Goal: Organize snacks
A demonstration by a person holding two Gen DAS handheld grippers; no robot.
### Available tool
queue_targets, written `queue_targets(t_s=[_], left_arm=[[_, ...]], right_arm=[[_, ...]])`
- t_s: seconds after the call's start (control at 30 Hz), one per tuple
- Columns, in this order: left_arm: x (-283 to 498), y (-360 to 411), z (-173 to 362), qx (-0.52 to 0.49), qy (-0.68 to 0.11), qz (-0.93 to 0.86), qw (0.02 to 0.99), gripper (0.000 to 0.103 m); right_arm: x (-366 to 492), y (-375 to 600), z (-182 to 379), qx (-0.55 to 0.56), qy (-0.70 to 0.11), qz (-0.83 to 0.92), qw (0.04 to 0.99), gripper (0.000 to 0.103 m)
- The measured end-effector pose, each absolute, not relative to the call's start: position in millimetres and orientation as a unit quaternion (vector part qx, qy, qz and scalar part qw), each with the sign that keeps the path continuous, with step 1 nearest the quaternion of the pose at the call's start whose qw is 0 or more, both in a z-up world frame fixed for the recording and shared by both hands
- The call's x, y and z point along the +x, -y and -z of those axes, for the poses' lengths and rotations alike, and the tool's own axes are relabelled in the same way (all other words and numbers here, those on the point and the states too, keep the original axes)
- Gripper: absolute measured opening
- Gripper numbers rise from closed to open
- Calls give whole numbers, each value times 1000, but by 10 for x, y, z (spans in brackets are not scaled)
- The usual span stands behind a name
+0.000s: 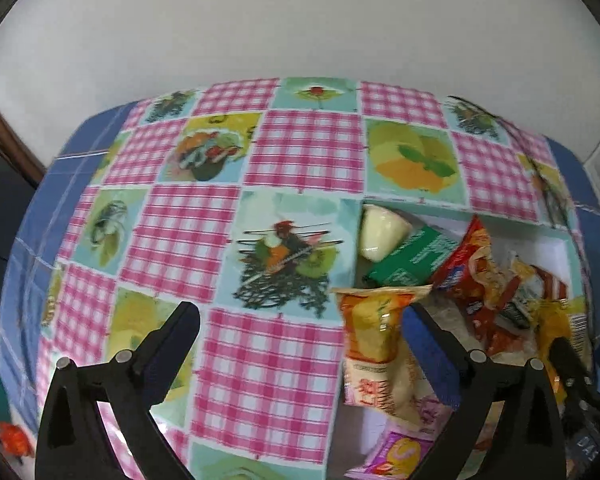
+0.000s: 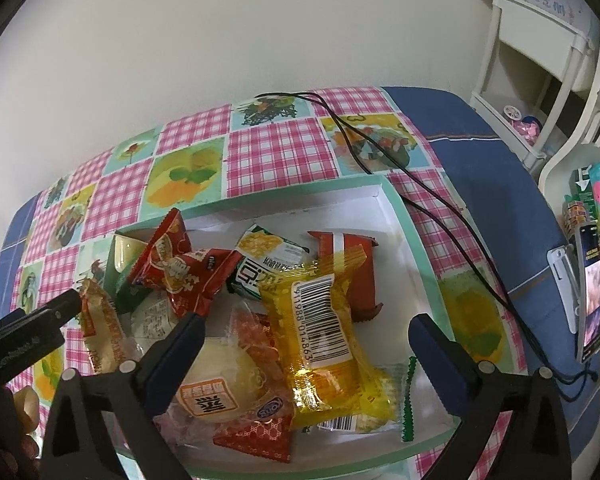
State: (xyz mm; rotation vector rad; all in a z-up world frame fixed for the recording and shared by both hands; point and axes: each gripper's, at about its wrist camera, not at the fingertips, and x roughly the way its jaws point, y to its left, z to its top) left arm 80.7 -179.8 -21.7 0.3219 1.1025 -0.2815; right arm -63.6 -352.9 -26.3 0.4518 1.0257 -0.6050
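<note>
I count one white box near my table's right edge, with two red-orange packets, one yellow barcoded packet, one green-and-white packet, one red-brown bar and one pale round bun; two black cables cross the cloth

A shallow white cardboard box with a mint-green rim sits on the checked fruit-print tablecloth, towards its right side. Inside, a clear yellow barcoded snack packet lies on top of the heap, with a crinkled red snack bag to its left and a flat red-brown wrapper behind it. A thin black cable runs across the cloth, behind and right of the box.
</note>
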Motion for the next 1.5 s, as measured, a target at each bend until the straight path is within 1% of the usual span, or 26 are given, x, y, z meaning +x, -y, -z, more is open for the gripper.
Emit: queue_targets(t_s=[0.2, 0.33, 0.47, 0.67, 0.97, 1.13, 1.5], left_arm=[[786, 1721, 208, 169, -514, 102, 835, 101], [725, 1701, 169, 197, -495, 87, 842, 101], [697, 1614, 105, 179, -499, 103, 842, 101], [612, 1517, 47, 188, -489, 103, 845, 101], [485, 1252, -19, 174, -487, 116, 848, 101], [416, 1080, -57, 162, -492, 120, 847, 101], [99, 807, -168, 165, -477, 122, 855, 101]], right_arm=[[-627, 3473, 225, 207, -480, 281, 805, 103], [-625, 3401, 207, 200, -483, 278, 806, 103], [-633, 3315, 193, 199, -486, 276, 805, 103], [-659, 3185, 166, 196, -486, 271, 807, 103], [-757, 2972, 141, 194, -489, 263, 809, 103], [-869, 2866, 77, 190, -485, 264, 812, 103], [-1131, 2576, -47, 174, -474, 263, 822, 103]])
